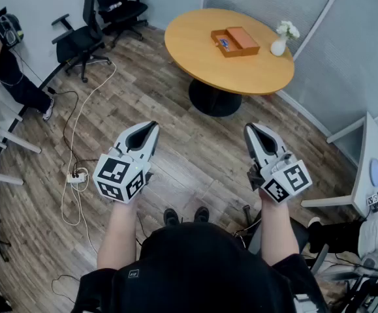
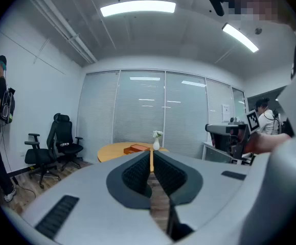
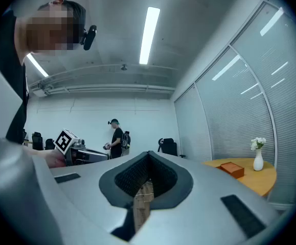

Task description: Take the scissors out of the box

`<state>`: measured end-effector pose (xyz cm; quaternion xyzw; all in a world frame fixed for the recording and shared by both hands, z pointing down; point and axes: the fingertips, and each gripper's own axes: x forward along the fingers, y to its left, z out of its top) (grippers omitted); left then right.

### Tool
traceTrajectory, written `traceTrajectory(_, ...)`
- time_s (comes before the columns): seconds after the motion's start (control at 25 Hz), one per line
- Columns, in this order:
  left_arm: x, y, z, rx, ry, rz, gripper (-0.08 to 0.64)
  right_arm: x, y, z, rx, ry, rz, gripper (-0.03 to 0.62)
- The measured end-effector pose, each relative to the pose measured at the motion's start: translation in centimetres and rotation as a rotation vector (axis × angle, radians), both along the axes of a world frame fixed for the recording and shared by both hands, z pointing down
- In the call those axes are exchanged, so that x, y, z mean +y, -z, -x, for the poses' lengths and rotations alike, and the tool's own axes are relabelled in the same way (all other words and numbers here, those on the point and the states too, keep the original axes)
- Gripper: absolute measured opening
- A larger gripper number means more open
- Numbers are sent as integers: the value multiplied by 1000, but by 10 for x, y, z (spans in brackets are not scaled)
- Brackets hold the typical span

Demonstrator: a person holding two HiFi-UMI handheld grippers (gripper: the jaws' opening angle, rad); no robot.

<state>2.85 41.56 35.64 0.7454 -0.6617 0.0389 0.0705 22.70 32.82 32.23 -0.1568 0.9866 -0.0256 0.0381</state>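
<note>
Wooden table (image 1: 198, 47) carries the open box (image 1: 235, 42), well ahead. Left gripper (image 1: 151, 126) and right gripper (image 1: 250, 128) hover, jaws pressed together, empty.

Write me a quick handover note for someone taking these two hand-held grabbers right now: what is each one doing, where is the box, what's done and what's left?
Left gripper: jaws together, nothing between them.
Right gripper: jaws together, also empty.
Both are held over the wooden floor, well short of the round table.
The orange box lies open on that table, beside a white vase of flowers. Something blue lies in its open half; it is too small to confirm as the scissors.
Done: the box is open, nothing is taken out.
Left: step up to the table, open a gripper, grasp the scissors and lift them out of the box.
</note>
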Motion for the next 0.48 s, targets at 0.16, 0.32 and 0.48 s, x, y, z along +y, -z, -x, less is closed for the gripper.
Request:
traceTrajectory(0.16,5,0,4,10,1,-2,28,7,-1,4,4,3,3,35)
traceTrajectory(0.32,8,-1,7,17,-1,-5,28,10,-5,8,10,0,10,35)
traceTrajectory(0.48,18,-1,14,36,-9,-13,28,13,-6,12,10,-31,20,35)
